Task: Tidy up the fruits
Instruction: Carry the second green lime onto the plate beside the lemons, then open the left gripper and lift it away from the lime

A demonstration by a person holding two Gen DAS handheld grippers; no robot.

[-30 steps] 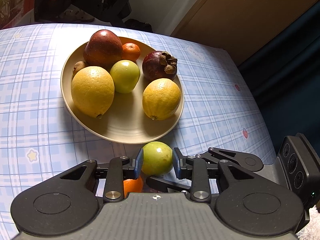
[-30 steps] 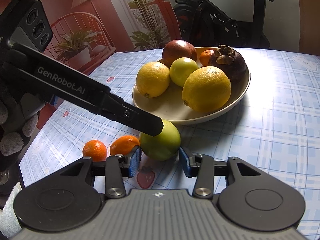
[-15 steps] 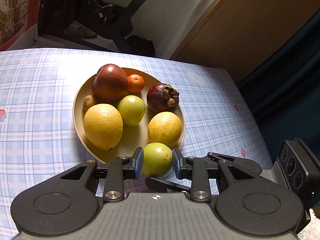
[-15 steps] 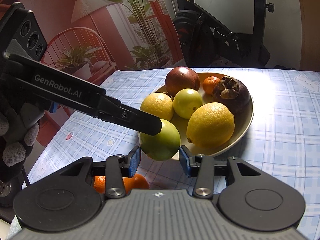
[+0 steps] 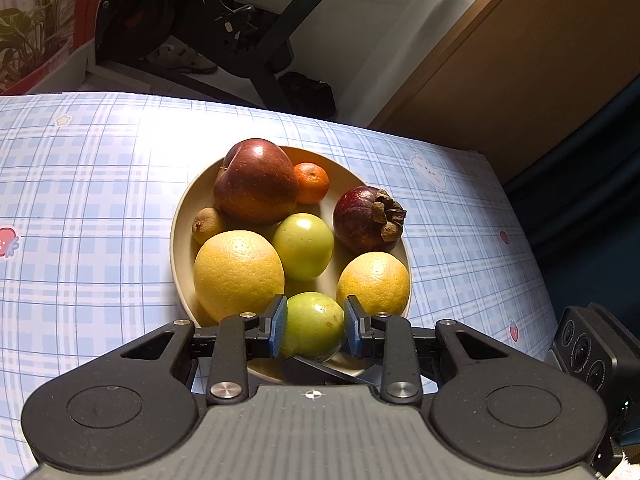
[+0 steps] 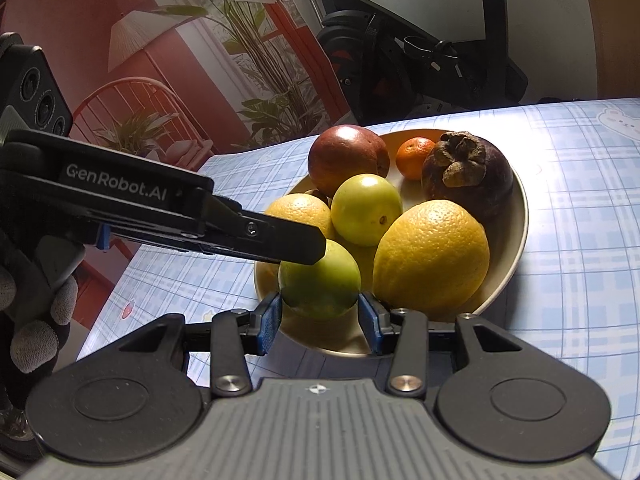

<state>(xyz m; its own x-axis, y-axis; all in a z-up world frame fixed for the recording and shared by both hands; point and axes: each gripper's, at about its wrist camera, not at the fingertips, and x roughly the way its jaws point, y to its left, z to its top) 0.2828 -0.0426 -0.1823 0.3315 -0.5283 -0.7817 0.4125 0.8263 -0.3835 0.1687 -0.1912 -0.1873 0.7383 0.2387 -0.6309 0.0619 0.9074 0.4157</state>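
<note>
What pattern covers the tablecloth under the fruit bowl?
The tablecloth has a blue-and-white plaid with small cartoon prints, clearest in the left wrist view.

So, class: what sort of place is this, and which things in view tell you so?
Probably a home living space: a table with a checked cloth and fruit bowl, an exercise bike behind it, and houseplants.

Fruits [image 5: 303, 245] in bowl [image 5: 182, 216] on table [image 5: 88, 216]

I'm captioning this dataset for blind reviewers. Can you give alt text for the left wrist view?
The left claw grips a green fruit over the near rim of a beige bowl on a blue plaid tablecloth. The bowl holds two yellow citrus, another green fruit, a red apple, a mandarin and a mangosteen.
</note>
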